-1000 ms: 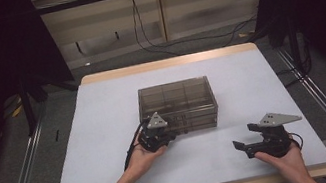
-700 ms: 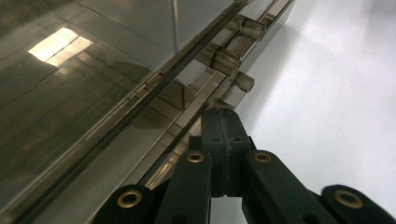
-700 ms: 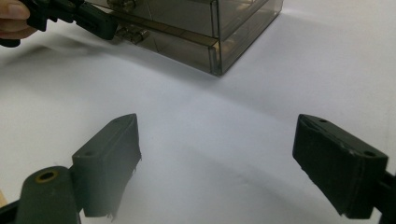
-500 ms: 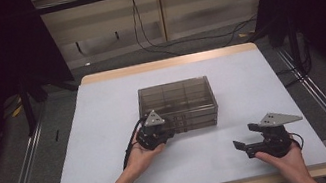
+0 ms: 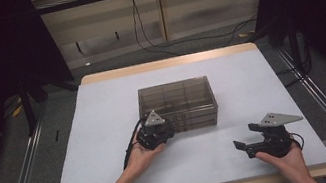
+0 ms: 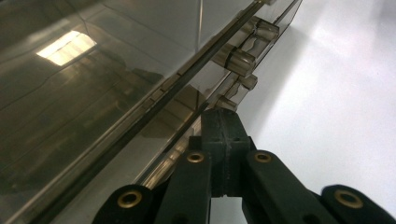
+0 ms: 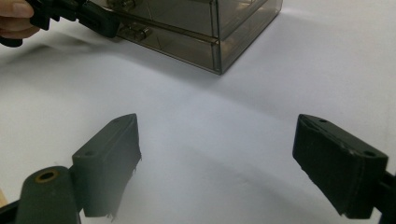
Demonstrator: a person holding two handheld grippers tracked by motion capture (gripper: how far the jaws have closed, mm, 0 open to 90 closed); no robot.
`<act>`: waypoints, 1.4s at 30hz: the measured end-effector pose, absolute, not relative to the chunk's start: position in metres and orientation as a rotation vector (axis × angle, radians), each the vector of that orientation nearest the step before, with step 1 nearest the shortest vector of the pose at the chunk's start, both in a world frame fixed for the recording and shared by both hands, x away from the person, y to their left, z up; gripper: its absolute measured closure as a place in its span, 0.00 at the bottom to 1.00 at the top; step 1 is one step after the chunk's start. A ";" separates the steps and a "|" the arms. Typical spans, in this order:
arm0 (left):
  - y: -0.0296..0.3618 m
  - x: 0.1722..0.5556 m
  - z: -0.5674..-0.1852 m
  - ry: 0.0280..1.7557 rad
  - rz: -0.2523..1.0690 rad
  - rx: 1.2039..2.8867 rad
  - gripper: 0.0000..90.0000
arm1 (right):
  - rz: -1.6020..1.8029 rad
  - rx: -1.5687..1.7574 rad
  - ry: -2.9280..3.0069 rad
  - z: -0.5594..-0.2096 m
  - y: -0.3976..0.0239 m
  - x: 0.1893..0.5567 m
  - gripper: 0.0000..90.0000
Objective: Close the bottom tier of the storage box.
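Inspecting from near edge outward:
Right gripper (image 5: pixel 242 145): resting low over the table (image 5: pixel 107 132) near its front right, held in the right hand (image 5: pixel 287 161); jaws spread wide with bare tabletop between them, as the right gripper view confirms. No shift from the earlier frames; it is idle.
Left hand (image 5: pixel 143 155): carries the left gripper (image 5: pixel 158 134) at the front face of the box, near its left end.
Left gripper state: jaws pressed together (image 6: pixel 223 140), tip touching the seam by the latch (image 6: pixel 240 58). Nothing can be seen between them.
Change noted: over the last second the left gripper has edged slightly leftward along the box front; the box itself has not moved.
Box (image 5: pixel 177 105): smoked clear plastic, lid down, sitting mid-table, well apart from the right gripper.
Judgement: the work appears to be opening the box; the small shift suggests lining up on the latch. Lid not yet lifted.
Risk: the unsteadied box may slide back under a push.
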State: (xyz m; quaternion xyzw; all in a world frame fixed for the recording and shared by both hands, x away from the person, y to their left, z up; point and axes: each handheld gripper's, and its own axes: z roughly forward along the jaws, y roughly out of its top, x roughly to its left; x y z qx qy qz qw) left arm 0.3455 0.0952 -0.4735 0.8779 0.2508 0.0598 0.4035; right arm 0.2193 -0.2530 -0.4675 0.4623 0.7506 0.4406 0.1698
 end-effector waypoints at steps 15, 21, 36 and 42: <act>0.094 0.344 -0.472 0.621 0.150 2.212 0.94 | 1.261 1.315 2.129 -0.467 -0.254 0.218 0.17; 0.095 0.339 -0.466 0.613 0.164 2.206 0.86 | 1.267 1.323 2.124 -0.467 -0.255 0.218 0.17; 0.111 0.317 -0.449 0.575 0.183 2.216 0.41 | 1.267 1.328 2.115 -0.466 -0.256 0.218 0.17; 0.129 0.312 -0.443 0.594 0.213 2.190 0.22 | 1.267 1.336 2.106 -0.466 -0.257 0.218 0.16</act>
